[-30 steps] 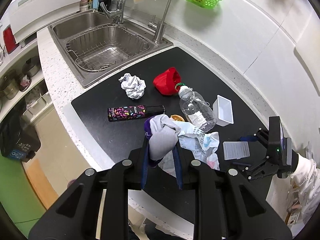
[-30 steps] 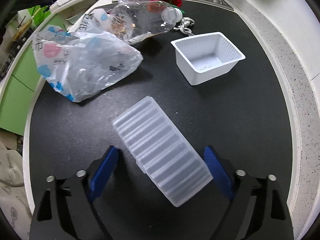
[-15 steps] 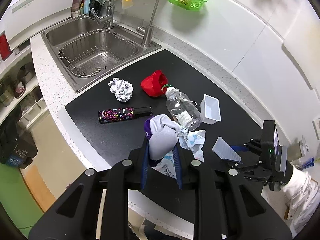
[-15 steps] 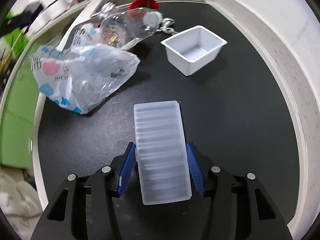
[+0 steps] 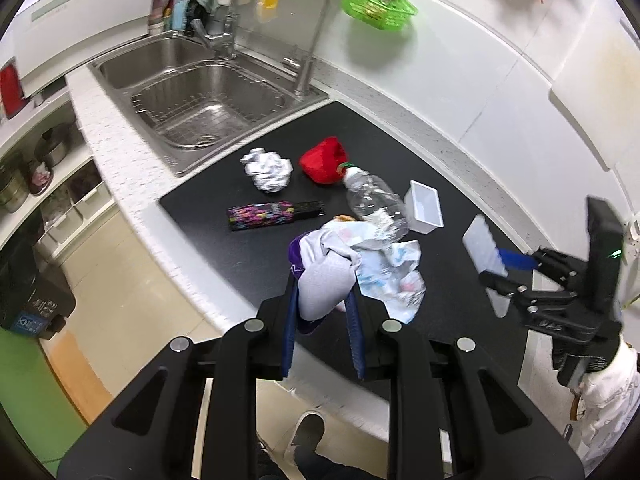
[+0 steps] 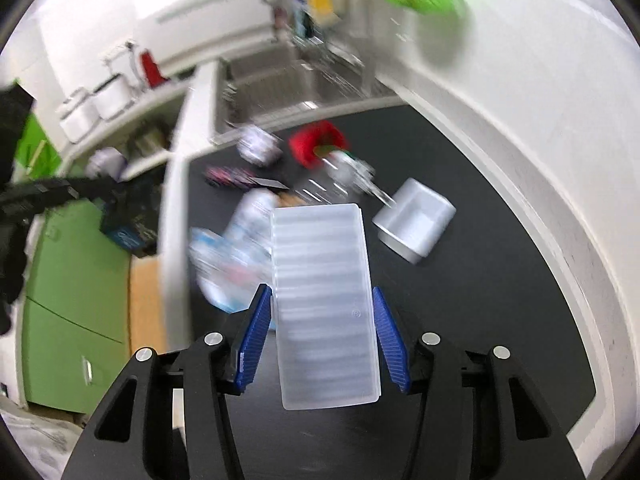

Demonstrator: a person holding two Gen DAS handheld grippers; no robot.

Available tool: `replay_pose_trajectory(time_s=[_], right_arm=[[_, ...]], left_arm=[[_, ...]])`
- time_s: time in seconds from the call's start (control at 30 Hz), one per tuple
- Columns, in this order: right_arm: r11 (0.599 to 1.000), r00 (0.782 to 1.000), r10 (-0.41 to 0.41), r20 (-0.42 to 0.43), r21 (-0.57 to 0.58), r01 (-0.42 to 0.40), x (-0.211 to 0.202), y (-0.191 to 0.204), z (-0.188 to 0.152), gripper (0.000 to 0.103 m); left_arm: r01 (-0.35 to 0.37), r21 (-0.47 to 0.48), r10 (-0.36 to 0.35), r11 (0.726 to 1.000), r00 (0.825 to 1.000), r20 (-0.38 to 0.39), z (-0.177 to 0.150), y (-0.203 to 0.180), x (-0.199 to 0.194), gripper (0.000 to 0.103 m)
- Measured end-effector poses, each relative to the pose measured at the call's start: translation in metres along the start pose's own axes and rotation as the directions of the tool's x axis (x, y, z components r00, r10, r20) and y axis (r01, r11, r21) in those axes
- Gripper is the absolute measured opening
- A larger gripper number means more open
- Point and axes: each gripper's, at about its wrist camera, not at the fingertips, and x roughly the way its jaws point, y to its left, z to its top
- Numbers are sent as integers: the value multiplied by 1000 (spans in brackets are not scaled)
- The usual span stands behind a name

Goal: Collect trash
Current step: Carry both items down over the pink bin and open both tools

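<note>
Beside the steel sink (image 5: 208,96), black desk (image 5: 224,240) is carrying a bottle (image 5: 374,204); left gripper (image 5: 322,316) jaws are pinching a grey cloth (image 5: 324,280); right gripper (image 6: 322,340) jaws are clamping a ribbed plastic lid (image 6: 324,300) above it.

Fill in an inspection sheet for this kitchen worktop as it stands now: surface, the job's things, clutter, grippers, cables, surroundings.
Surface: black mat on a speckled white counter.
Job's things: crumpled paper, red wrapper, clear bottle lying on its side, white tray, patterned box, printed plastic bag.
Clutter: nothing seen beyond the trash.
Grippers: left gripper shut on a grey and purple cloth; right gripper shut on a ribbed plastic lid, held above the mat.
Cables: nothing seen.
Surroundings: steel sink with tap, green basket on the wall, open shelves below the counter.
</note>
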Motion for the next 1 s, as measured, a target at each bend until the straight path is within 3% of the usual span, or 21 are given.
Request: replay_pose_trajectory(time_s=[0.23,0.4,0.53,0.73,1.0], right_arm=[[984,991,122,55,-134,-113,19,117,49,50],[954,977,213,0,-217,-208,59,197,68,50],[920,959,273,-82,-270,-285,108,263,68,50],[876,933,295,-206,-332,-350,200,338,45,50],[849,890,291,-350,-334,-409,362,388,-28,50]], left_arm=[[-73,-68,76,995,997,36,-27,64,-41,22],[-150,-158,158,976,987,35,-61,127,-59,22],[-202,-259,210,945,978,3,-100,189,-56,22],[-247,-396,234,884,969,-82,-173,290,-7,22],[-305,-495,223,814,950,-219,-284,403,127,22]])
